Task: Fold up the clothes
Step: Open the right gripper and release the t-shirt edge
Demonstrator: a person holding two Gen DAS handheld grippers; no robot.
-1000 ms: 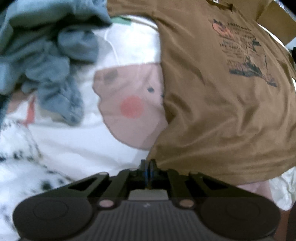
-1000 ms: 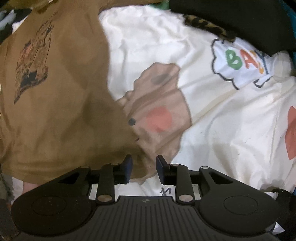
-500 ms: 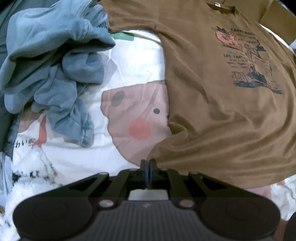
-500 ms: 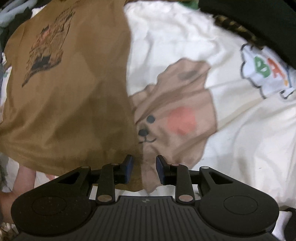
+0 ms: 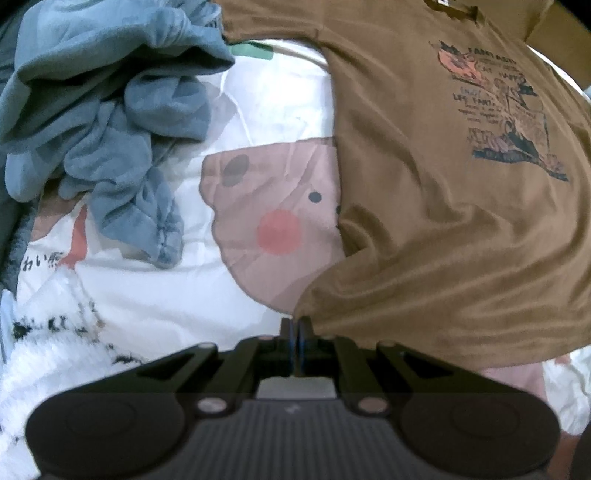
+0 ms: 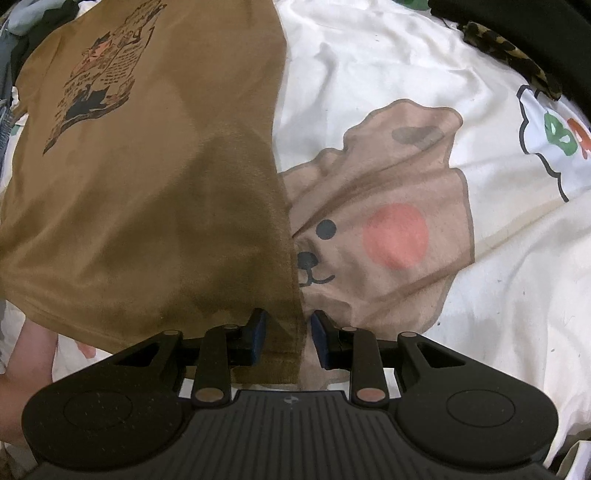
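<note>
1. A white sheet (image 5: 147,302) printed with a bear (image 6: 388,229) is spread as the work surface. It is seen in both wrist views.

2. A brown T-shirt (image 5: 443,221) is laid flat on the sheet, print side up. Its hem is nearest both cameras. In the left view it fills the right half; in the right view it fills the left half (image 6: 129,203).

3. A pile of blue-grey clothes (image 5: 103,122) is seen at the upper left of the left view, beside the T-shirt and not touching the grippers. A dark garment (image 6: 517,33) lies along the top right edge of the right view.

4. The left gripper (image 5: 295,332) is clenched on one bottom corner of the T-shirt. Cloth is drawn into creases that run from the shut jaws. This grip is unchanged from a second ago.

5. The right gripper (image 6: 286,332) has been lowered onto the other bottom corner. A second ago it was held higher and the corner lay ahead of the fingers; now the hem edge lies between them. The jaws are closing, but a gap is visible on each side of the cloth, so no grip is made yet.

6. Part of a hand (image 6: 26,350) is seen at the lower left of the right view, beside the hem.

7. Judgement: once the right corner is pinched, both hem corners are held and the hem can be carried toward the collar for the first fold.
</note>
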